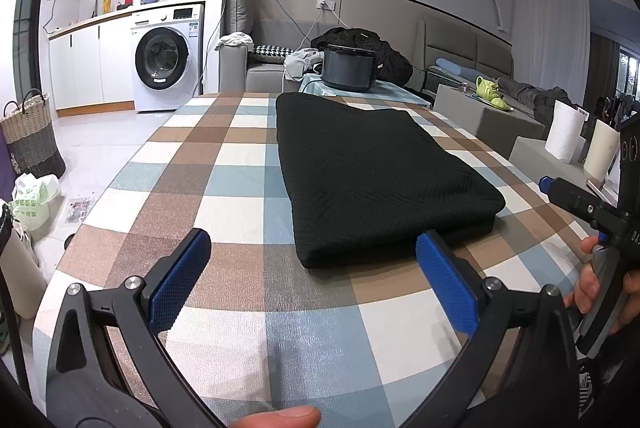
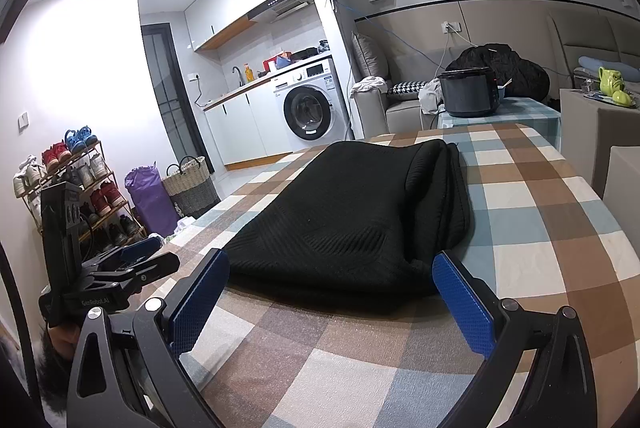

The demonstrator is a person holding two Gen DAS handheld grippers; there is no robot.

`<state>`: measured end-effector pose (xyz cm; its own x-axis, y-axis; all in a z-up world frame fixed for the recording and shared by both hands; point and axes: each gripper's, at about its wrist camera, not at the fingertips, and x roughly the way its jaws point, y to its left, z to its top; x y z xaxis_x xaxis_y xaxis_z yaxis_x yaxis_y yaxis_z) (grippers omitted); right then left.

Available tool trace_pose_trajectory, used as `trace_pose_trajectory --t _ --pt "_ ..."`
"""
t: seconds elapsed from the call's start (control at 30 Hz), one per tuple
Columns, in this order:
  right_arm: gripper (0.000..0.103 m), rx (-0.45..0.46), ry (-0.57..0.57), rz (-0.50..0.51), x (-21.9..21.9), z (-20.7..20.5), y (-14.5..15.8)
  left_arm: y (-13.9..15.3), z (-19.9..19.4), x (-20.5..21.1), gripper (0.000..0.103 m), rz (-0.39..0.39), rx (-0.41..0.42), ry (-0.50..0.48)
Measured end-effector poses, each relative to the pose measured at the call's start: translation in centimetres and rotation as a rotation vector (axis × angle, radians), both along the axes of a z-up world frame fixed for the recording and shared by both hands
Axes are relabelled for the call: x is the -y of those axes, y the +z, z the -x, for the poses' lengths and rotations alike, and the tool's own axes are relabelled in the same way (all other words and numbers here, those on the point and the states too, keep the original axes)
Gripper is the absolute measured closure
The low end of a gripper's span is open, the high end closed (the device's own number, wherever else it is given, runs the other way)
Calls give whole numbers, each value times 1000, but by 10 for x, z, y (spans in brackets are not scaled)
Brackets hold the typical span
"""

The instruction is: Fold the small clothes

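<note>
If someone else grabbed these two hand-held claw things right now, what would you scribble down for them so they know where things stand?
Left gripper: open, empty, low over the tablecloth just short of the near edge of the black garment.
Right gripper: open, empty, its blue pads either side of the garment's near edge, not pinching it.
Garment: lies on the checked table as a thick, roughly rectangular folded bundle; a folded layer shows along its right side in the right wrist view.
Done: it looks already folded at least once.
Left: probably one more fold or a tidy-up. No other small clothes show on this table.
</note>
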<state>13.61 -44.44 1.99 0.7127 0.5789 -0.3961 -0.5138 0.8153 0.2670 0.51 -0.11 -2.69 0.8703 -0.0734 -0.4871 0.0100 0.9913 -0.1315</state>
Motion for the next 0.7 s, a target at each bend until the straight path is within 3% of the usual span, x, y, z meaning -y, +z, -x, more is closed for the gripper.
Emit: trace_pose_trajectory --t 0.7 --pt "0 -4 2 0 0 -1 0 0 0 1 1 -3 1 -1"
